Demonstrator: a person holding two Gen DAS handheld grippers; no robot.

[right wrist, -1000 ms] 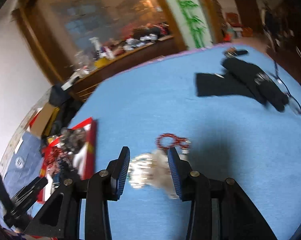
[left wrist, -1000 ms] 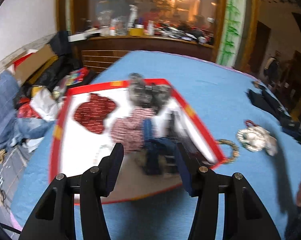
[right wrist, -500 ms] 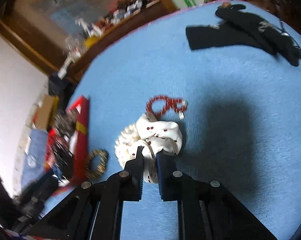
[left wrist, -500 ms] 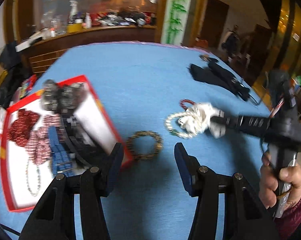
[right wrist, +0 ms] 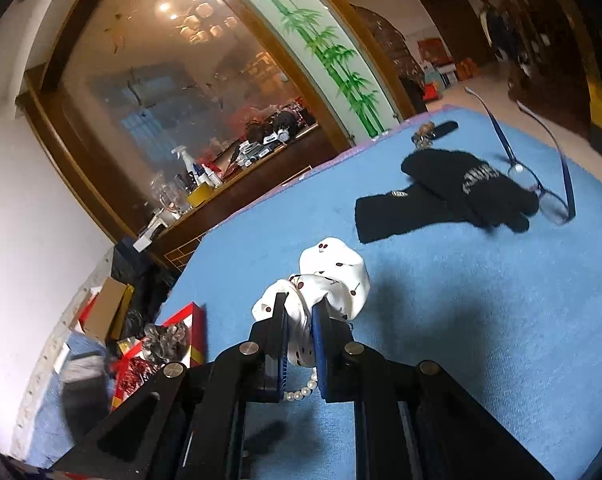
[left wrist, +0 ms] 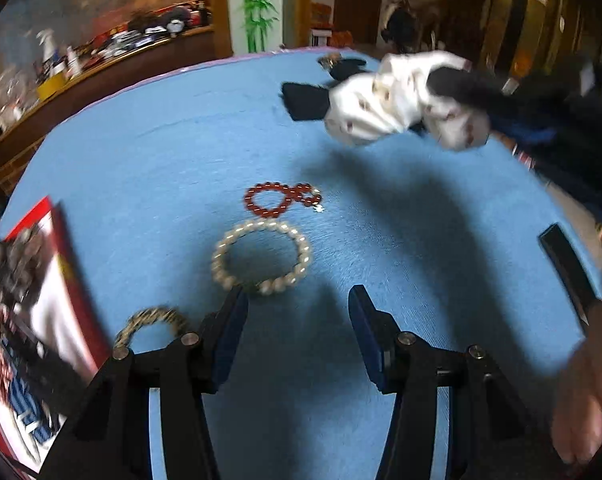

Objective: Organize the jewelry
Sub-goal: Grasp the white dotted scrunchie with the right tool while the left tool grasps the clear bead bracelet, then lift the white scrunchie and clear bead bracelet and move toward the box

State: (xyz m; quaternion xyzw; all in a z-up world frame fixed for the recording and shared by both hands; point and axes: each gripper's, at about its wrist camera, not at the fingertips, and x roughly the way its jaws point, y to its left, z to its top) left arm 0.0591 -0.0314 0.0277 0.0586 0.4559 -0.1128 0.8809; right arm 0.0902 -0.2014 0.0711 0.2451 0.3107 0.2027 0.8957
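The right tool (right wrist: 301, 330) was closed tightly on a white scrunchie with small dark red marks (right wrist: 333, 276) and held it in the air, well above the blue desk (right wrist: 481, 320); in the left wrist view the same scrunchie (left wrist: 397, 104) hung over the far part of the desk and looked blurred. The left tool (left wrist: 297, 324) was wide open and held nothing, low over the near part of the desk. A pearl bracelet (left wrist: 261, 256) lay flat just beyond its left finger, a red bead bracelet (left wrist: 279, 200) lay a little farther behind it, and a golden braided ring (left wrist: 153, 322) lay near the red-edged tray (left wrist: 81, 288) at the left edge of the desk. The tray already carried several pieces, though they were too blurred to name. The first risk was probably the grip itself: the soft cloth was caught only by one fold, so it could slip out on the way to the tray. A second risk was that the scrunchie could land on the tray's rim or on the pieces inside and push them out of place. If the left tool went down for the pearl bracelet, one finger might press on the beads instead of passing beside them, and the bracelet could slide over the cloth toward the red beads and tangle with them.
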